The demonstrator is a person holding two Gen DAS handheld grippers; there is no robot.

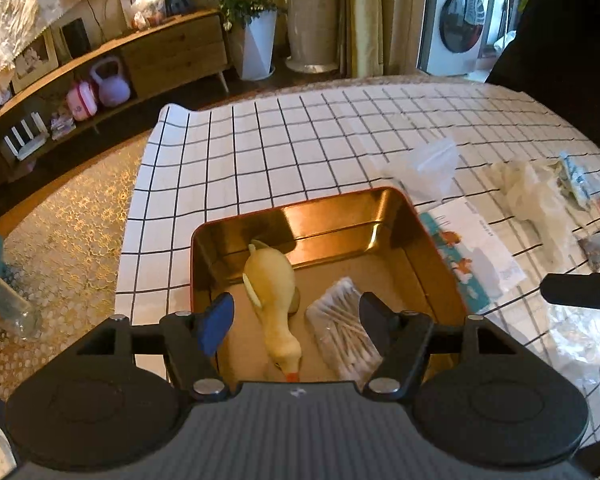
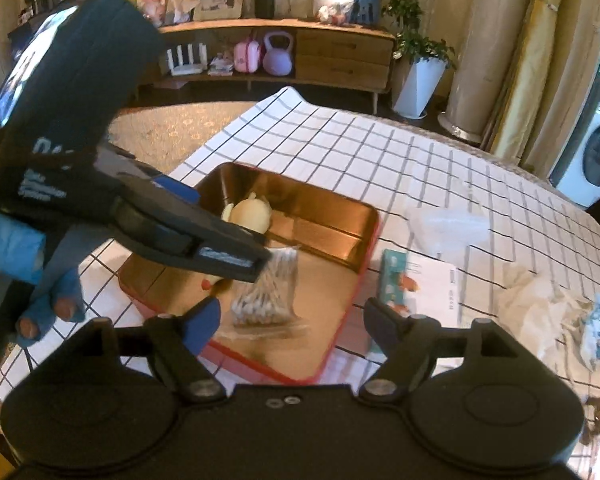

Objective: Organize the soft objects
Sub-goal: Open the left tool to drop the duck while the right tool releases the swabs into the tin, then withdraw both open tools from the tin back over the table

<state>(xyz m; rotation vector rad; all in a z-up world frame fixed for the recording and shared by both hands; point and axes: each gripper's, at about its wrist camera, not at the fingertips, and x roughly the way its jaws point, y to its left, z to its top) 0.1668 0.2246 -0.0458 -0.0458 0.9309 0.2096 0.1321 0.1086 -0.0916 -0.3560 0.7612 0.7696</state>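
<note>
Rubber duck toy (image 1: 274,292) lies in gold tin tray (image 1: 432,256) beside cotton-swab pack (image 1: 342,328), tray on checked-cloth bench (image 1: 300,136). Left tongs (image 1: 296,320) & right tongs (image 2: 292,324) both wide, holding nothing, above tray.

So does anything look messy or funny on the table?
Yes. The duck and swabs lie neatly in the tin, but beside it the table is messy: a crumpled bag, a clear bag and a leaflet lie scattered. The duck lies on its side, beak toward the camera.
</note>
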